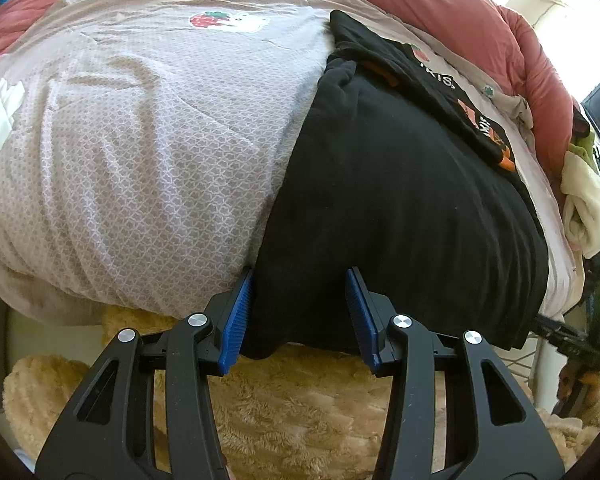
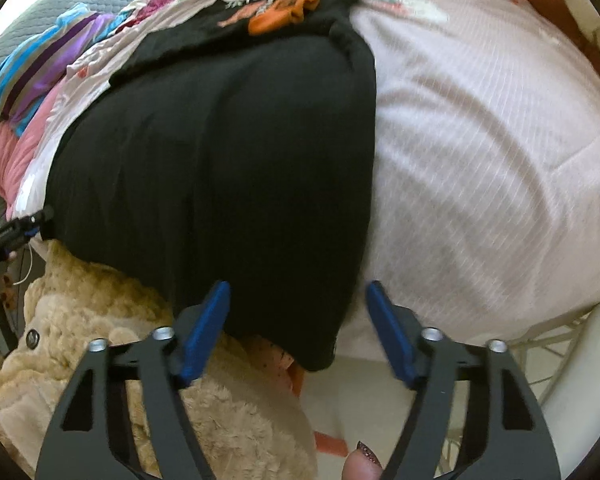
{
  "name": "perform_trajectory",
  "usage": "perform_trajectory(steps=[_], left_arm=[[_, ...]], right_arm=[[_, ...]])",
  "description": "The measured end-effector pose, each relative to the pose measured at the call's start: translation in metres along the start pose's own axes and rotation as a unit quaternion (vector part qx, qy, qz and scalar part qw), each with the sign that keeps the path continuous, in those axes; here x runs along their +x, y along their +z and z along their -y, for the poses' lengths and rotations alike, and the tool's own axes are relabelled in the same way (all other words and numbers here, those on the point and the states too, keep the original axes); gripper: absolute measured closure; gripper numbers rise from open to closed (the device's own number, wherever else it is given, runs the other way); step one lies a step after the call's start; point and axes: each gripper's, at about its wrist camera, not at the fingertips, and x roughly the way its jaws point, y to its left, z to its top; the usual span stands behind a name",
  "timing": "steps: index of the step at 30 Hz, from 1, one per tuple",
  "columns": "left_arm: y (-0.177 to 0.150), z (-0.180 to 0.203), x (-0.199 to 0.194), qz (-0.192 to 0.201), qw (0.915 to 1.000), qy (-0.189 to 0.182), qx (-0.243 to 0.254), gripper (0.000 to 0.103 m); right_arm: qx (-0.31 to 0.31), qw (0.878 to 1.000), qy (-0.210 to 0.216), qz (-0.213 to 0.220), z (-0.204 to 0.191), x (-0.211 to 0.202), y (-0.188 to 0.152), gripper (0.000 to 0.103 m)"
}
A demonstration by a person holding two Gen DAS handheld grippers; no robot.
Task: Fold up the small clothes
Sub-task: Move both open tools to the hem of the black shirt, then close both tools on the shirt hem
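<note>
A plain black garment [image 1: 400, 208] lies flat on the bed, its near hem hanging over the bed's edge. My left gripper [image 1: 300, 272] stands open around the hem's left corner; the left blue pad [image 1: 236, 316] touches the cloth's side edge, without any pinch. In the right wrist view the same black garment [image 2: 228, 168] fills the middle. My right gripper [image 2: 298, 284] is open with the hem's right corner hanging loose between its pads. The left gripper [image 2: 36, 220] shows small at the garment's far left corner.
A second black garment with an orange print [image 1: 460, 92] [image 2: 268, 12] lies beyond the first. The bed cover [image 1: 140, 140] [image 2: 480, 160] is pale and patterned. A tan plush blanket [image 1: 280, 400] [image 2: 100, 340] sits below the bed edge. Striped clothes [image 2: 48, 64] lie far left; a red quilt [image 1: 440, 8] runs behind.
</note>
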Motion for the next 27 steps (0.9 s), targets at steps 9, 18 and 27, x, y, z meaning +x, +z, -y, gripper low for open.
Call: perform_trajectory(steps=[9,18,27], left_arm=[[-0.002,-0.004,-0.002,-0.001,1.0,-0.006,-0.006,0.066],[-0.006,-0.01,-0.006,-0.004,0.9995,-0.026,-0.017,0.066],[-0.006,-0.003,-0.01,-0.009,0.9994,-0.031,-0.013,0.098]], right_arm=[[-0.001,1.0,0.004,-0.011,0.005,0.014,-0.007,0.063],[-0.033,0.999,0.003,-0.003,0.002,-0.008,-0.001,0.095],[-0.05,0.996,0.056,0.046,-0.012,-0.046,0.014,0.097]])
